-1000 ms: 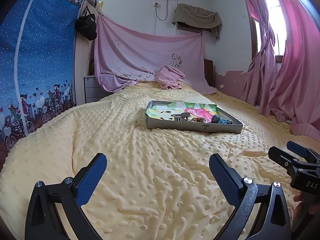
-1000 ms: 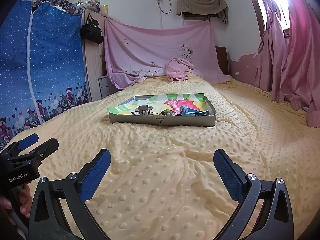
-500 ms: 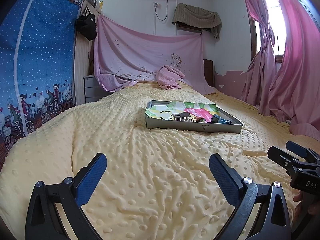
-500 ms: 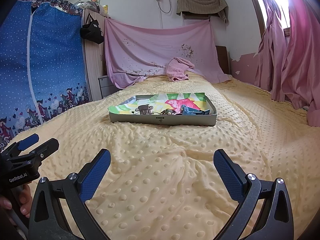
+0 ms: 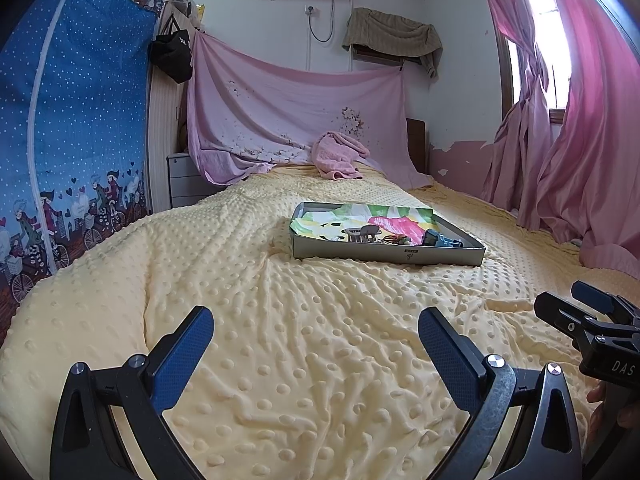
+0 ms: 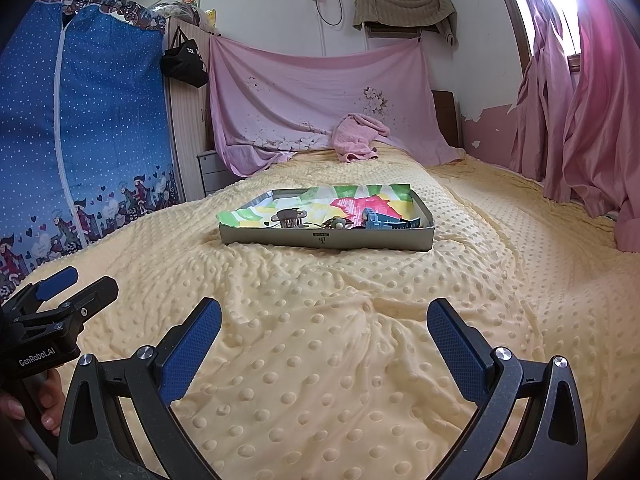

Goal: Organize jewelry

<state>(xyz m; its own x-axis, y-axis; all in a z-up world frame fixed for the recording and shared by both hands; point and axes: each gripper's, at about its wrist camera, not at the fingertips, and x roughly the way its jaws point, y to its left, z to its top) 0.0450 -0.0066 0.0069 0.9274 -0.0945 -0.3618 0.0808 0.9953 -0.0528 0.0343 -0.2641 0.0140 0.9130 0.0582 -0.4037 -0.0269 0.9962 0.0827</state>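
2 grippers, left gripper (image 5: 316,340) and right gripper (image 6: 324,330), spread wide and empty, hovered over yellow blanket (image 5: 320,320), jewelry tray (image 6: 326,238) mid-bed, well apart.

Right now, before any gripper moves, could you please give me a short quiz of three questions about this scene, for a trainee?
1. True or false: the left gripper and the right gripper are both open and hold nothing.
2. Where do the hair clips and small jewelry lie?
A. loose on the yellow blanket
B. in the grey tray
C. on the pink towel
3. Fill in: the blue clip lies toward the ____ end of the tray as the right wrist camera sees it.

Key: 1 true; 2 B; 3 right.
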